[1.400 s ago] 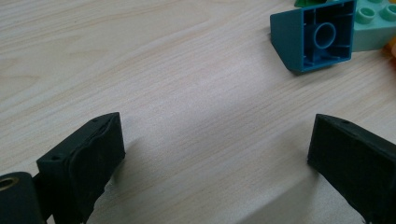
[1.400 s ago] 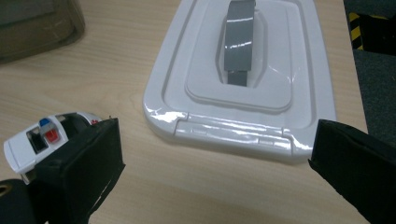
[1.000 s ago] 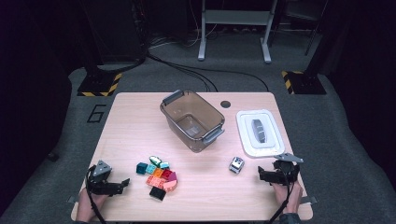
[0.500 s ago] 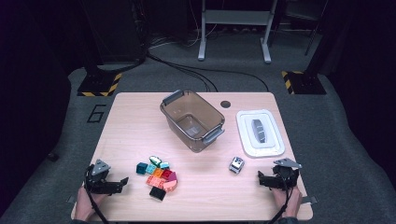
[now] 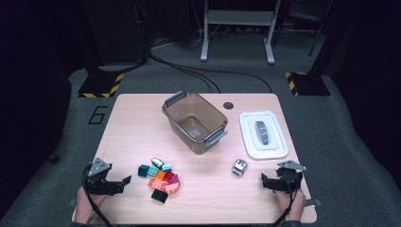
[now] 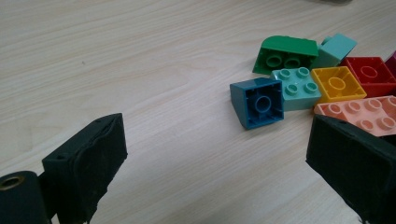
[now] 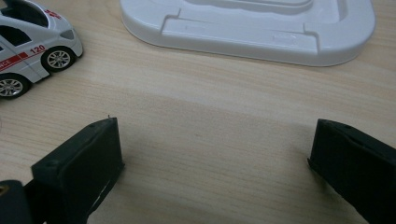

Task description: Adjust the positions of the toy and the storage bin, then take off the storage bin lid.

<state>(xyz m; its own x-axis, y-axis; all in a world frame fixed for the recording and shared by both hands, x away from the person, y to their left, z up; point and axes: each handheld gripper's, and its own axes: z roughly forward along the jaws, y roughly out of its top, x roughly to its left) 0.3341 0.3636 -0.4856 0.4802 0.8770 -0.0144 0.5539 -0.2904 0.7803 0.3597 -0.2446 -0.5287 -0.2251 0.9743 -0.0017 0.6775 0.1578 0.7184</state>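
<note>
Since a second ago, the right gripper [image 5: 265, 181] is sitting slightly lower and nearer the table's front edge, while the left gripper [image 5: 124, 182] is keeping almost the same spot. Both are holding nothing, jaws standing wide apart over bare wood in their own views.

Nearest the left gripper, the pile of toy bricks [image 5: 160, 178] is lying just beside its jaws: a blue brick [image 6: 258, 101] is tipped on its side closest in, with a mint one [image 6: 294, 87], a yellow one [image 6: 337, 83] and a red one [image 6: 371, 74] touching in a row behind it (a green rounded brick [image 6: 285, 54] is lying farther back).

Near the right gripper, a white toy car [image 7: 28, 44] is standing on its wheels, apart from the jaws. Beyond it, the white lid [image 5: 263, 134] is lying flat, and the clear brown bin [image 5: 194, 121] is standing at the table's middle, well apart from both grippers.
</note>
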